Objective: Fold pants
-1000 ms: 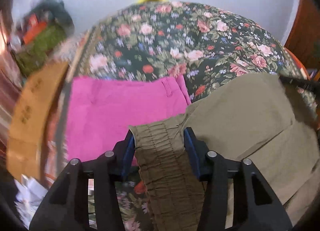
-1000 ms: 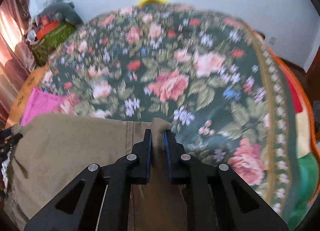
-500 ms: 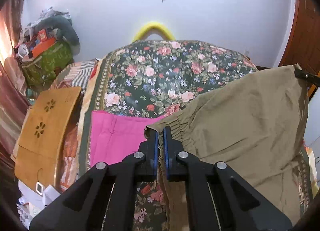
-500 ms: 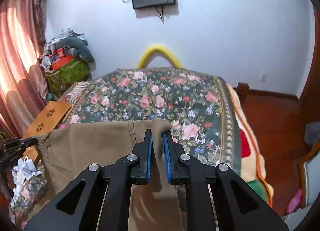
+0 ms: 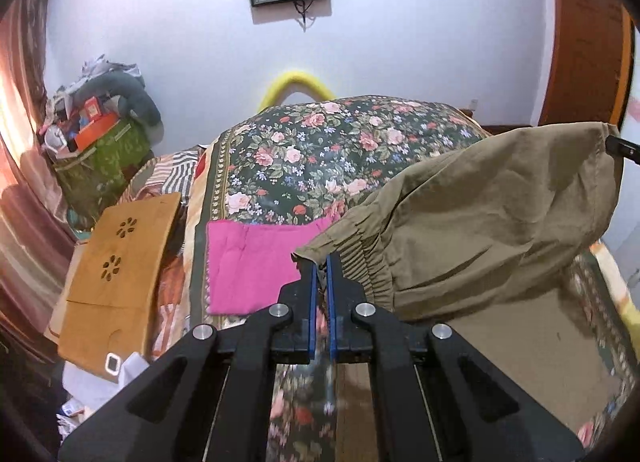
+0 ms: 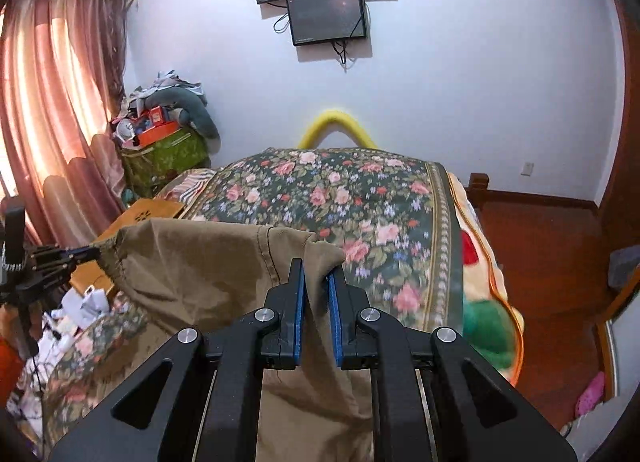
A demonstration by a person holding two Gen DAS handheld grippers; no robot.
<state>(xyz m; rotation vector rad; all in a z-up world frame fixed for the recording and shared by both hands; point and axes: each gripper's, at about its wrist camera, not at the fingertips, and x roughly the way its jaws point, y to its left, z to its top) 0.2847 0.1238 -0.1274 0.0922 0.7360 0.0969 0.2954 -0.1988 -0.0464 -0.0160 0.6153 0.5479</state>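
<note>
— Above the floral bedspread (image 5: 320, 158), what is seen of the pants (image 5: 480, 222)?

— Olive-khaki cloth is held up and stretched between both grippers, its gathered elastic waistband creased and the lower part draped down onto the bed.

— How are they gripped?

— The left gripper (image 5: 322, 262) is clamped on the waistband corner; the right gripper (image 6: 317, 274) is pinched on a bunched fold, its blue pads slightly apart around it.

— What is hidden?

— The legs are cut off below; a pink cloth (image 5: 248, 262) is partly covered, seemingly lying flat.
</note>
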